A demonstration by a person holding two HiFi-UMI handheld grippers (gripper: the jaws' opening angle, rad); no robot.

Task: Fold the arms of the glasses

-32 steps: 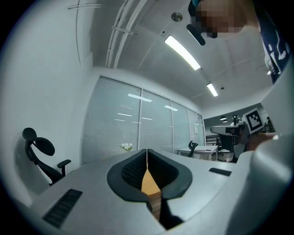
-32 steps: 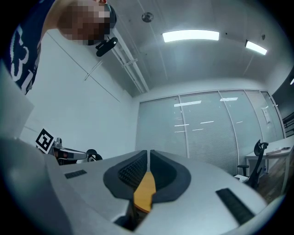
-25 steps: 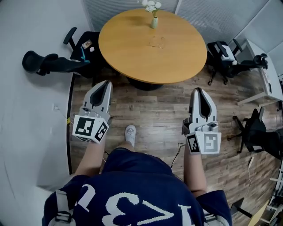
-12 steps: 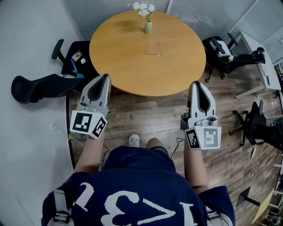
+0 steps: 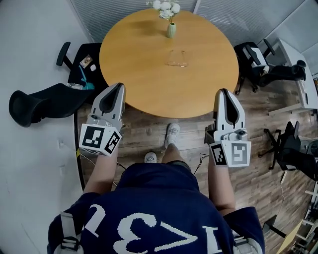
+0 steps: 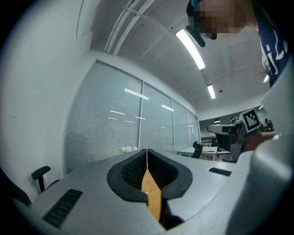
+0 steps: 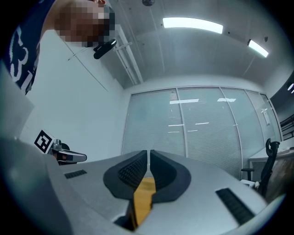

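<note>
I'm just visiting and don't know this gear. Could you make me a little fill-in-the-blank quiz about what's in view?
The glasses lie on a table whose top is ____ in shape.
The vase holds ____ flowers.
The left gripper and the right gripper both have their jaws ____.
Missing words: round; white; shut.

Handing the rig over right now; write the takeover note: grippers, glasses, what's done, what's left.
Left gripper: jaws shut, empty, by the near edge of the round wooden table.
Right gripper: jaws shut, empty, by the same edge.
Clear-framed glasses: lying mid-table, on the person's side of the pale green vase of white flowers, untouched. Arms look unfolded, though small in view.
Done: nothing yet.
Left: reach in and fold both arms.
</note>
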